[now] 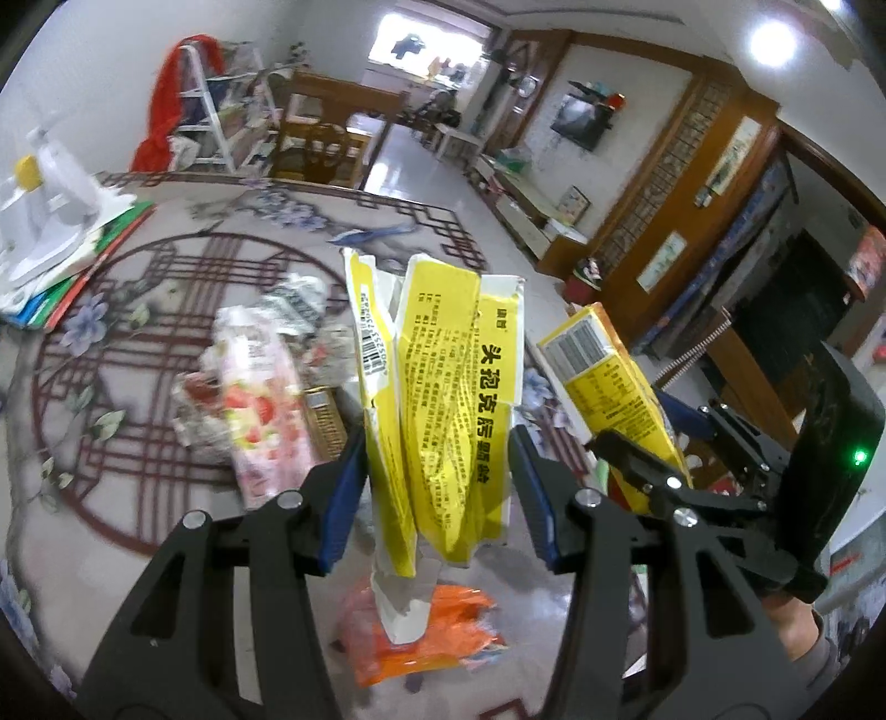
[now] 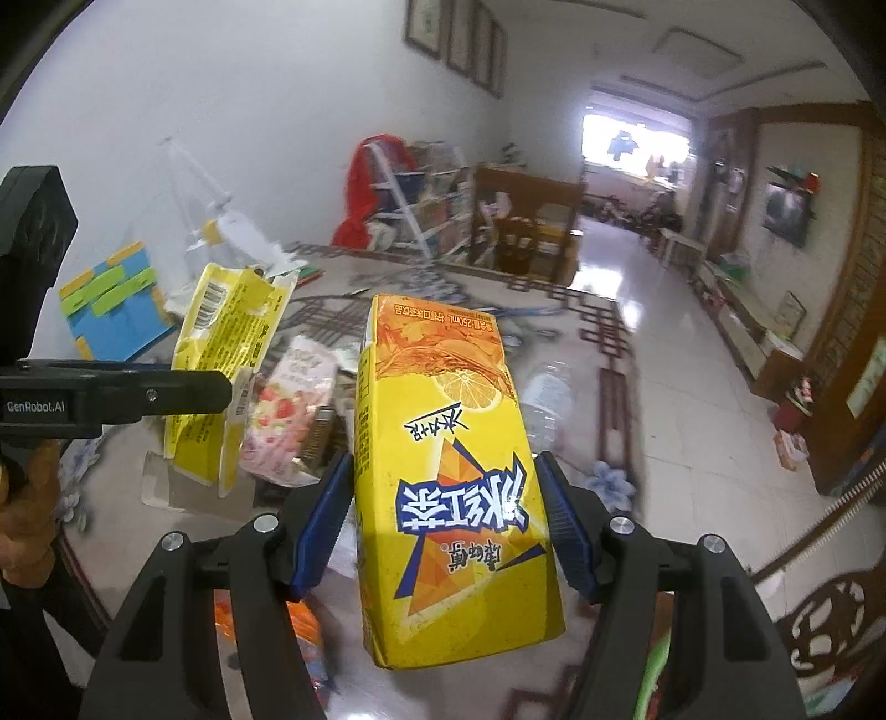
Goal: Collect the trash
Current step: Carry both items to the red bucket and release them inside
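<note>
Fingers [image 2: 326, 515] of right gripper [image 2: 448, 526] clamped on drink carton [image 2: 443, 471], held high off patterned table [image 1: 138, 310], likely for carrying to a bin. Left gripper [image 1: 437, 487] pinching torn yellow medicine box [image 1: 437, 387] likewise, lifted clear. More trash below: pink wrapper [image 1: 255, 404], orange bag [image 1: 432, 631].

A lived-in home's living room: glossy tiled floor [image 2: 659, 310], a wall-mounted television [image 1: 578, 119], a carved wooden chair [image 1: 318, 147], a cluttered bookshelf [image 2: 426, 205] and framed pictures [image 2: 457, 39] on the wall.
</note>
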Demonstrator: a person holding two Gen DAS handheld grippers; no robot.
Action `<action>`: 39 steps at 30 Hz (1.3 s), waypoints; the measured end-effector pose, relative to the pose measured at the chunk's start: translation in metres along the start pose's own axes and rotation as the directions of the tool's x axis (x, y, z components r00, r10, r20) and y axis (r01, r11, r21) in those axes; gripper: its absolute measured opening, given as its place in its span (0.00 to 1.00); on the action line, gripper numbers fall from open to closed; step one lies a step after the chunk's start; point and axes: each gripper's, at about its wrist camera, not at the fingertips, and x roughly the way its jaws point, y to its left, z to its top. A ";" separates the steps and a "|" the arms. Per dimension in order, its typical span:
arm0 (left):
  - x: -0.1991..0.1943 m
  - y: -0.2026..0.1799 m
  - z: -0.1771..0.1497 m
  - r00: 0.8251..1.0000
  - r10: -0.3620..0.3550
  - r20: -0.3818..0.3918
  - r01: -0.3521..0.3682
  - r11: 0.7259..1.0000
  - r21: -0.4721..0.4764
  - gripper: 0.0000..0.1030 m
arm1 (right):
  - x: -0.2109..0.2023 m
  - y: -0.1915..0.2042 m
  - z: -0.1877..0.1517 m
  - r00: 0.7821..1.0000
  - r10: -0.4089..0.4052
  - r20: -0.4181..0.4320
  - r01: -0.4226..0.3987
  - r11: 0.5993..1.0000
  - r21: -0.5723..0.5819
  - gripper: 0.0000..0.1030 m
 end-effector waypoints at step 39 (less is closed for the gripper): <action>0.210 -0.306 -0.034 0.837 -0.344 -0.426 0.464 0.858 0.219 0.49 | -0.132 -0.264 -0.177 0.872 -0.409 -0.269 0.489 0.696 0.526 0.62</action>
